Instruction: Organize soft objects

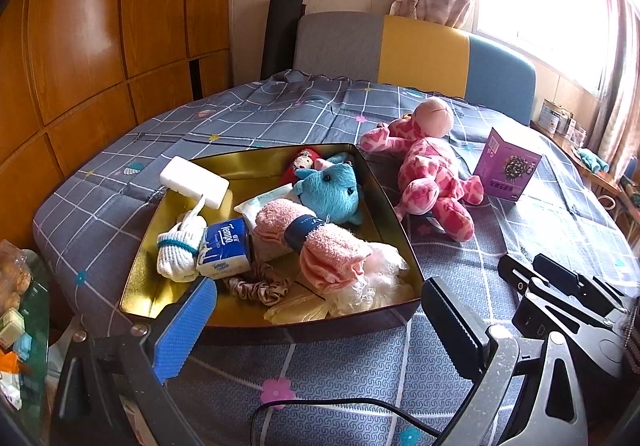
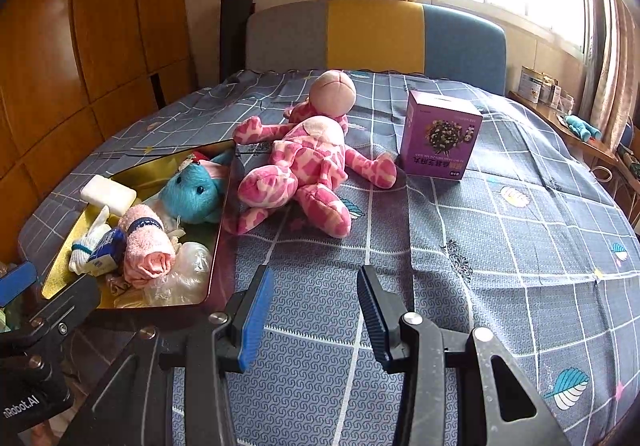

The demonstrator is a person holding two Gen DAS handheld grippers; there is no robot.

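Note:
A gold tin box (image 1: 384, 186) (image 2: 218, 230) lies on the bed. It holds a blue plush (image 1: 330, 192) (image 2: 192, 196), a rolled pink towel (image 1: 320, 242) (image 2: 146, 242), white socks (image 1: 180, 250), a tissue pack (image 1: 224, 250), a scrunchie (image 1: 256, 288) and a white block (image 1: 194, 182). A pink spotted plush (image 1: 434, 170) (image 2: 304, 162) lies on the bedcover right of the box. My left gripper (image 1: 320, 310) is open and empty at the box's near edge. My right gripper (image 2: 314, 286) is open and empty, on the near side of the pink plush.
A purple carton (image 1: 506, 166) (image 2: 438, 136) stands right of the pink plush. The grey checked bedcover (image 2: 500, 246) spreads to the right. A headboard (image 2: 372, 36) stands behind, wooden wardrobes (image 1: 100, 46) at left, a cluttered sill (image 2: 560, 102) at right.

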